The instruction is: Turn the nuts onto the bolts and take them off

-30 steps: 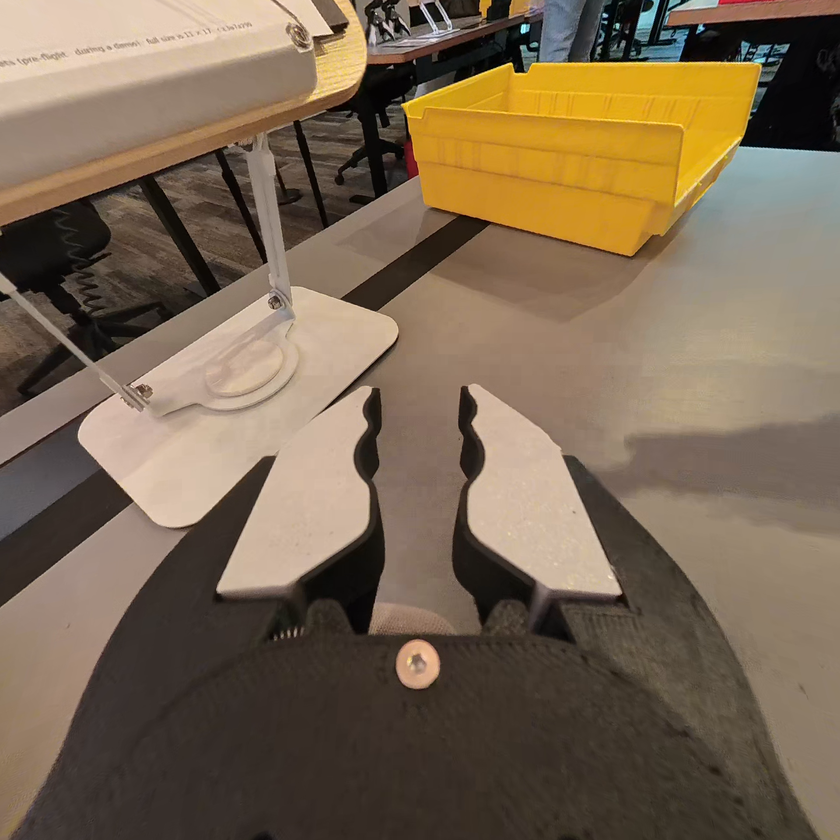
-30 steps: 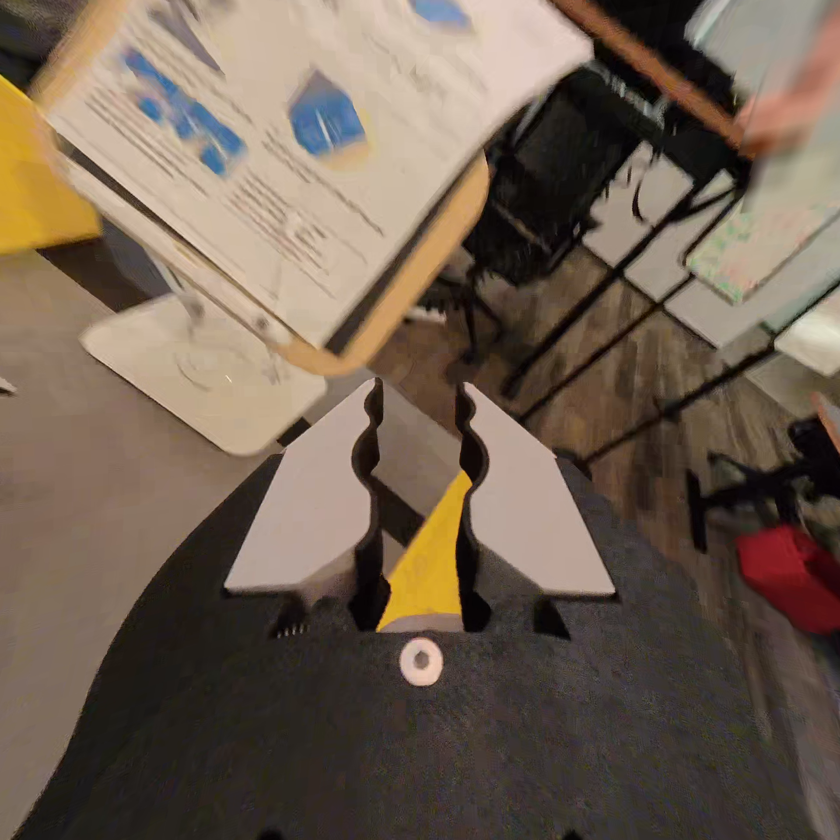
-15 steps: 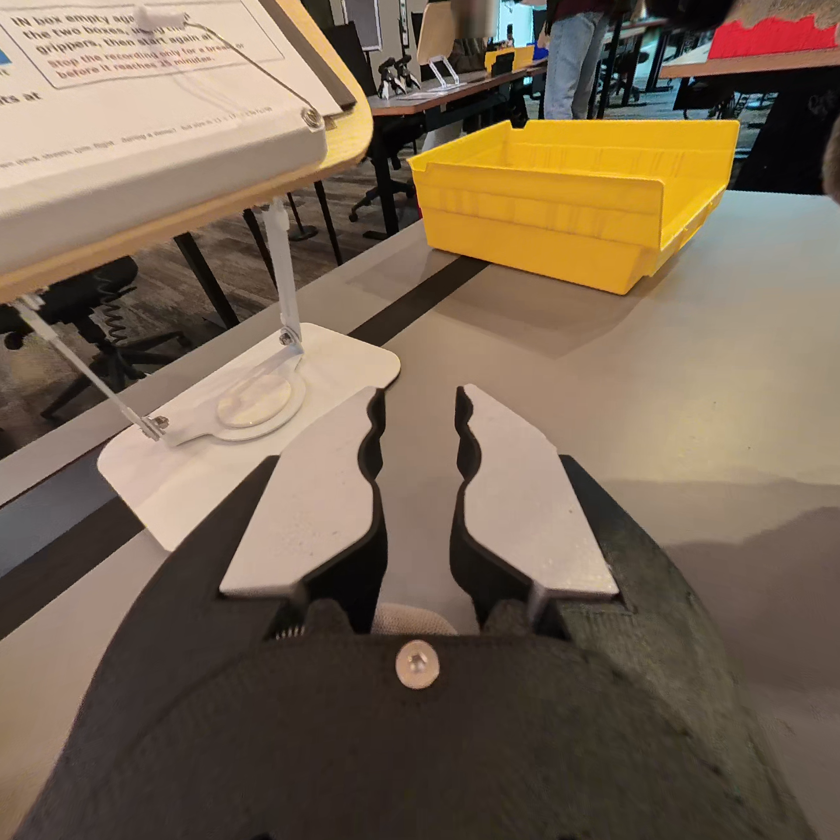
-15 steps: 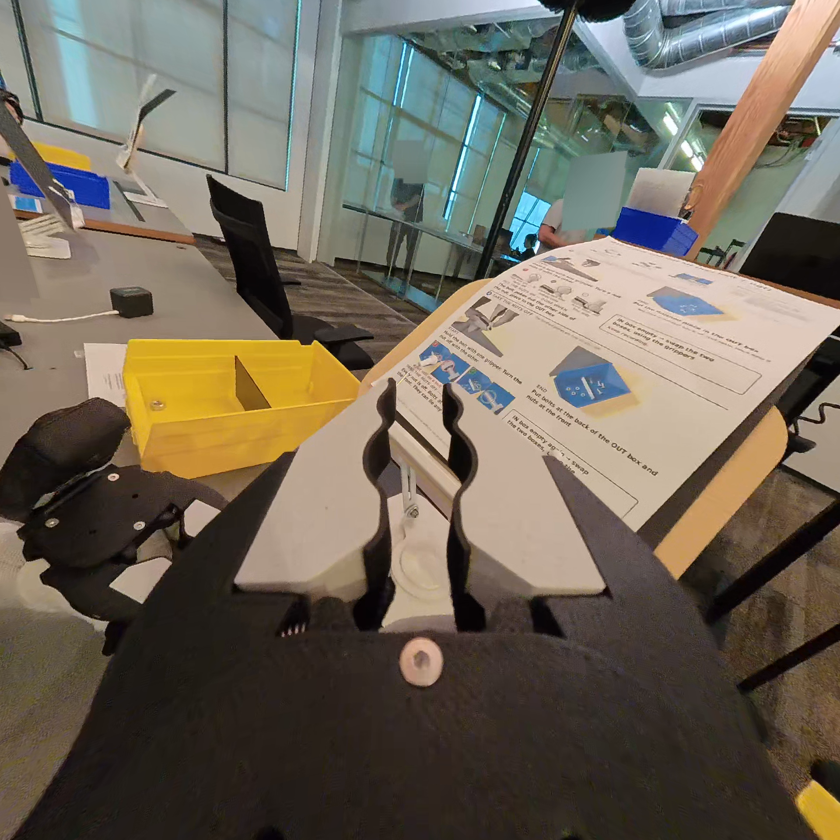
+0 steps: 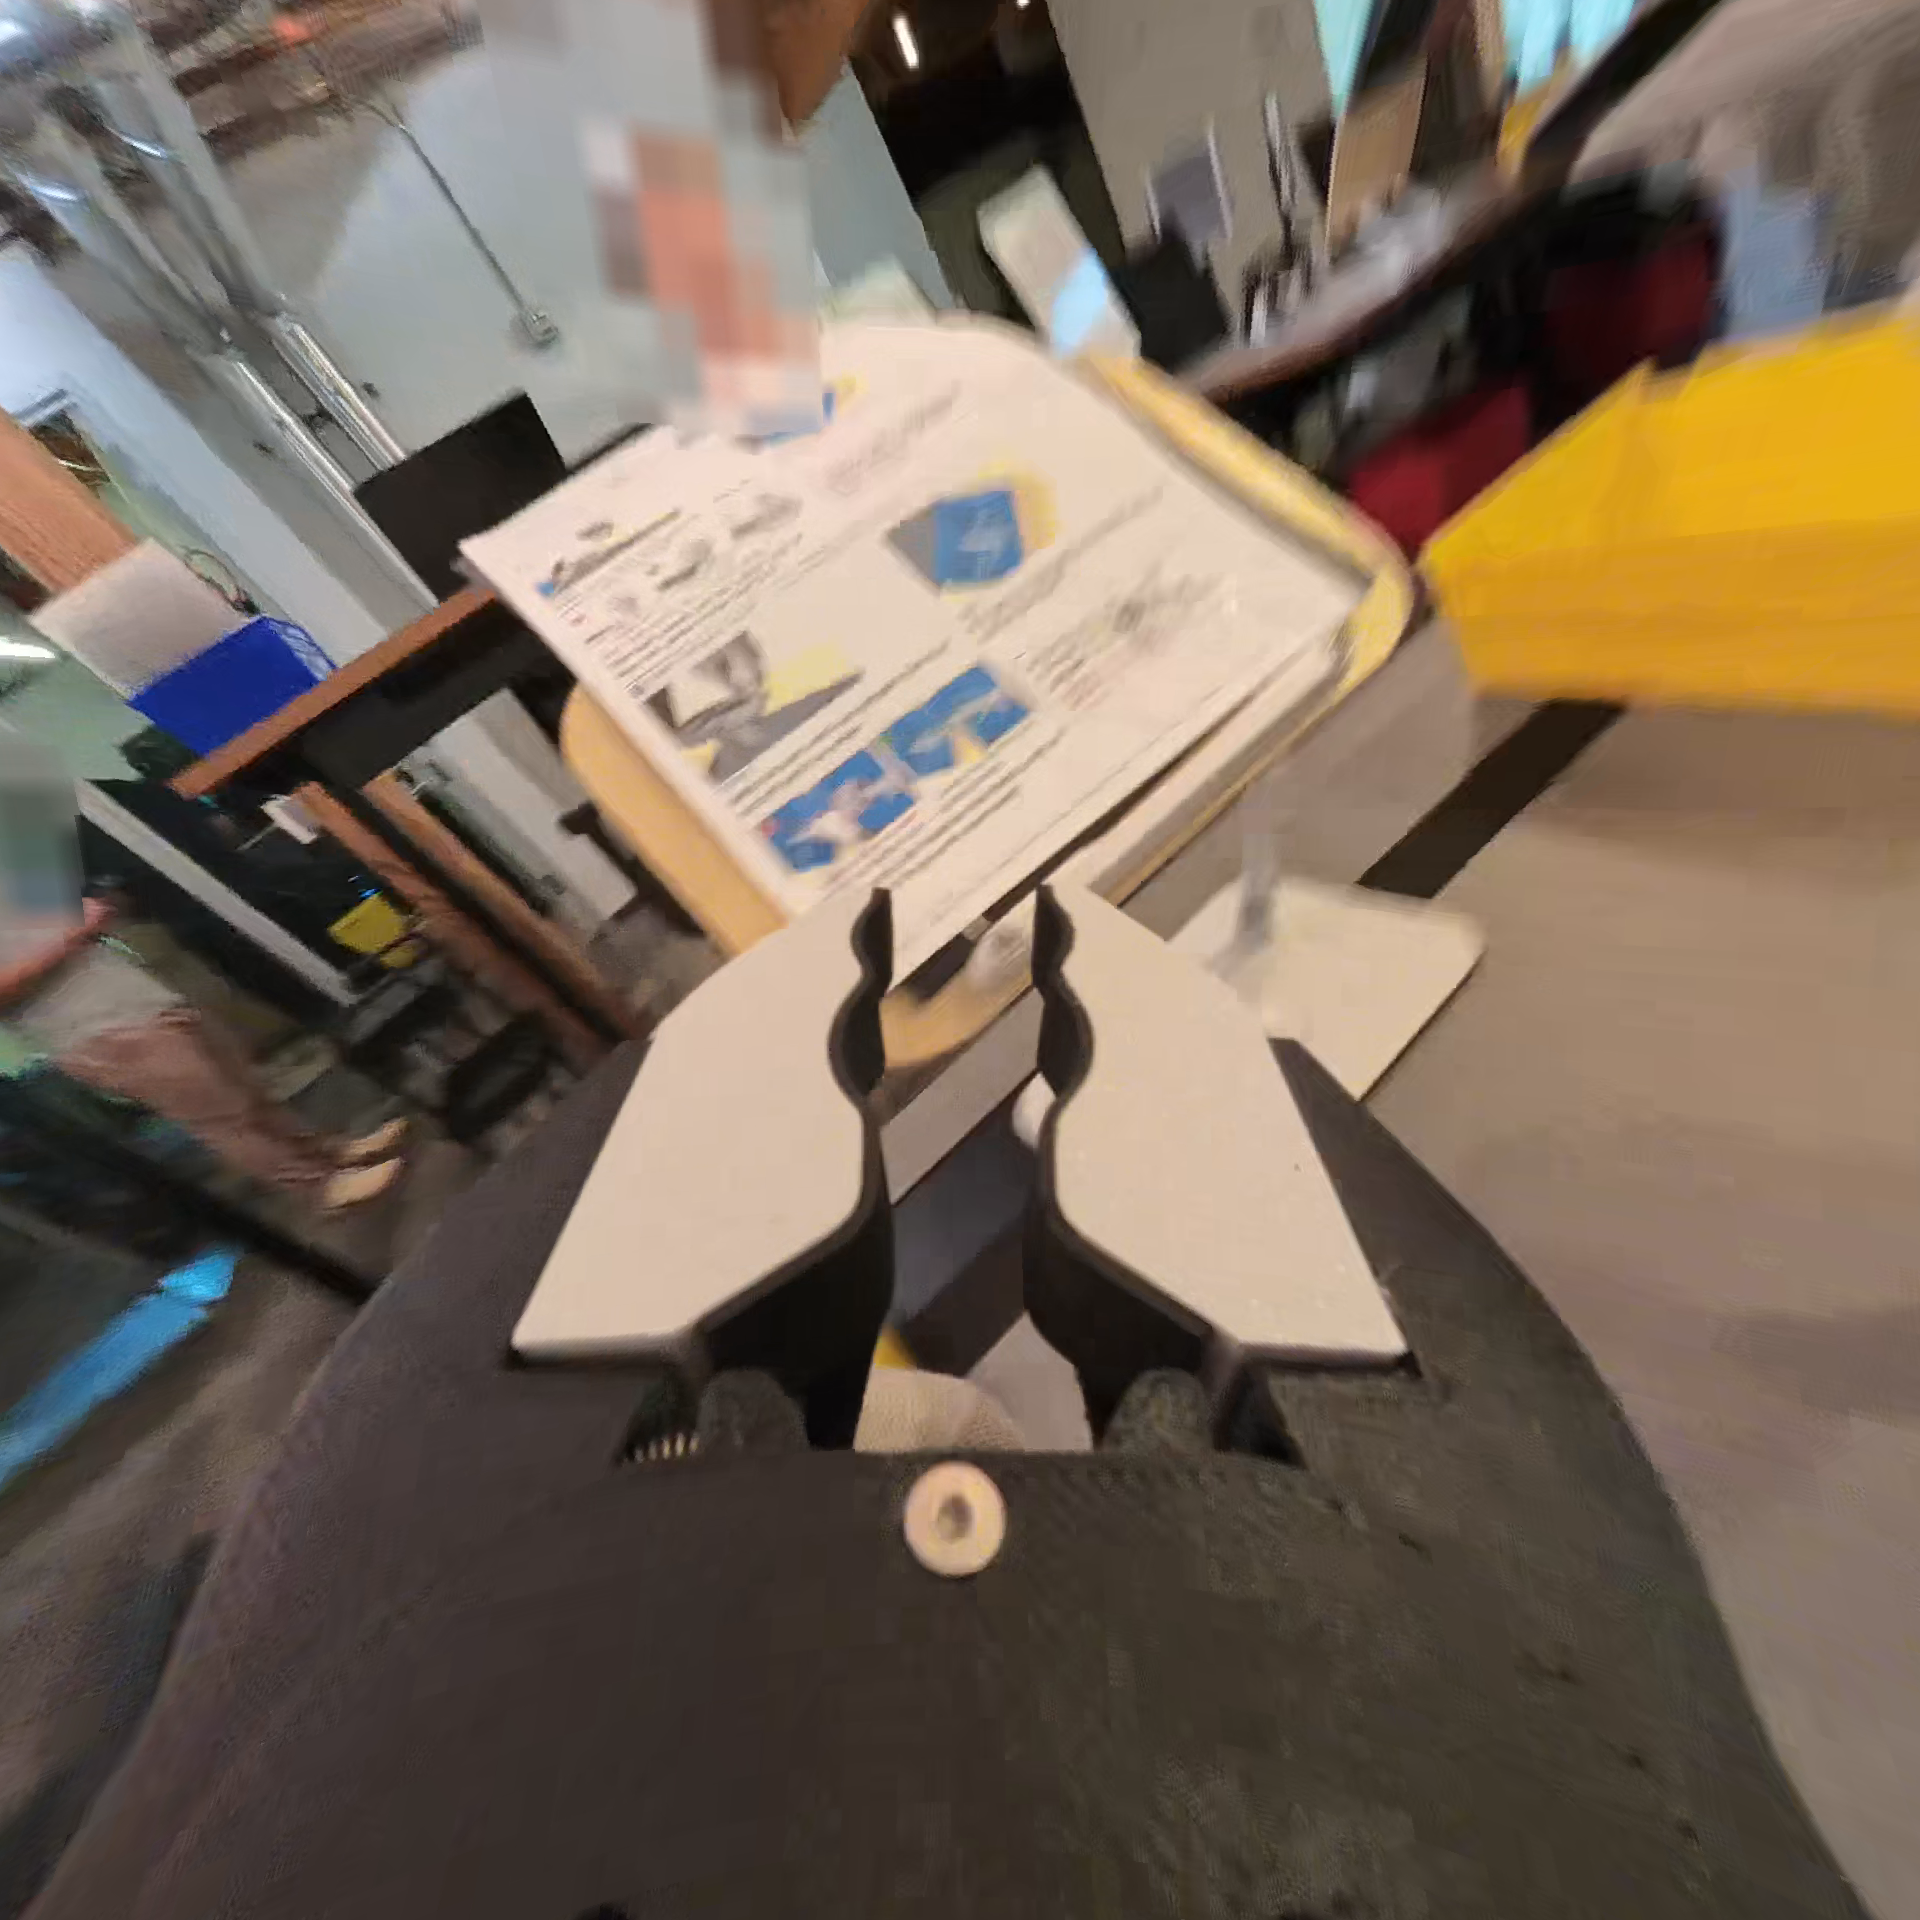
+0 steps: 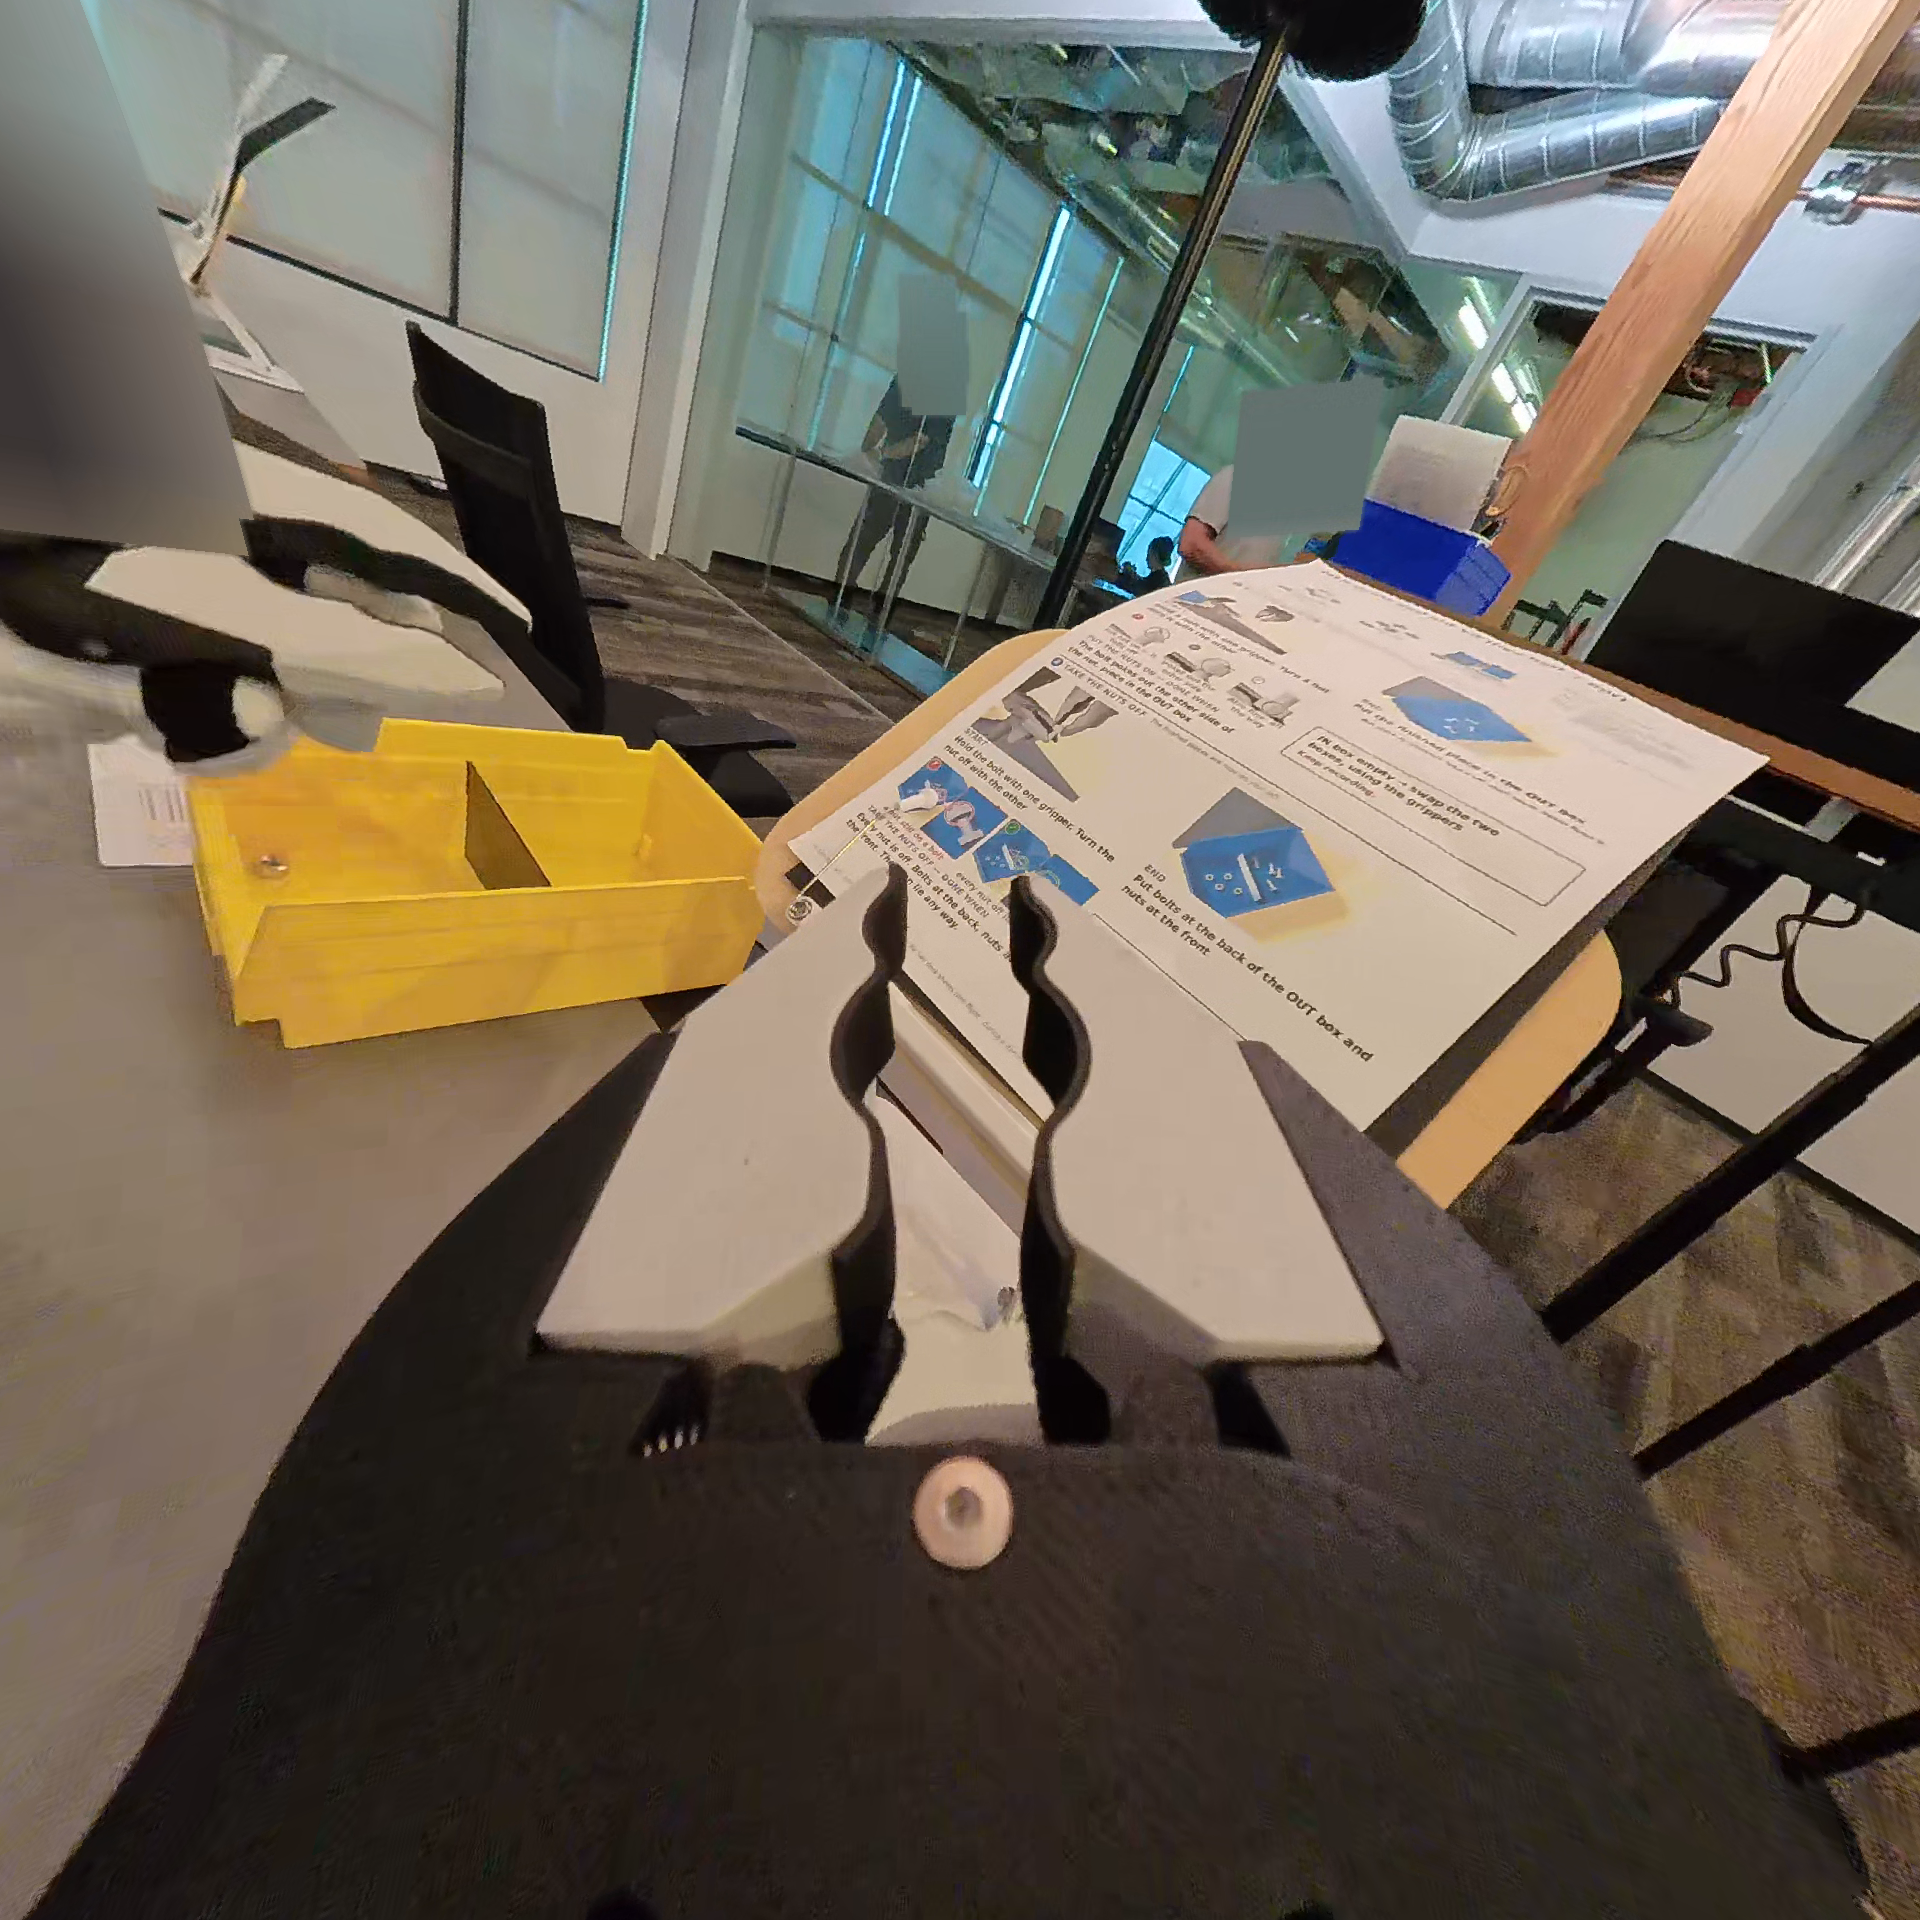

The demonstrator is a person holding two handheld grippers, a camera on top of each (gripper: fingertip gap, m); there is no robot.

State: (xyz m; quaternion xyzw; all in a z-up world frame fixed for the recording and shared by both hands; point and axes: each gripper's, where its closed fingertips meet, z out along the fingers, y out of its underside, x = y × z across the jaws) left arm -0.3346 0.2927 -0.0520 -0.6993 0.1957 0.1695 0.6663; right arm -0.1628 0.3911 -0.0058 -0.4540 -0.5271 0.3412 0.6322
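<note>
My left gripper (image 5: 964, 914) is open and empty, held above the grey table (image 5: 1662, 1143) and pointing at the instruction sheet (image 5: 914, 665); this view is motion-blurred. My right gripper (image 6: 958, 894) is open and empty, also facing the sheet (image 6: 1299, 810). A yellow bin (image 6: 468, 914) with a dark divider stands on the table to its left, with one small metal piece (image 6: 272, 862) inside. The left gripper also shows in the right wrist view (image 6: 457, 649), raised above the bin's far left corner. No other nuts or bolts are visible.
The sheet rests on a wooden board on a white stand (image 5: 1340, 977) at the table edge. A yellow bin (image 5: 1704, 561) shows blurred at the right of the left wrist view. Chairs, desks and people stand beyond the table.
My left gripper has lifted off the table and swung left, from facing the yellow bin to facing the sheet. My right gripper has moved in closer to the bin and the sheet.
</note>
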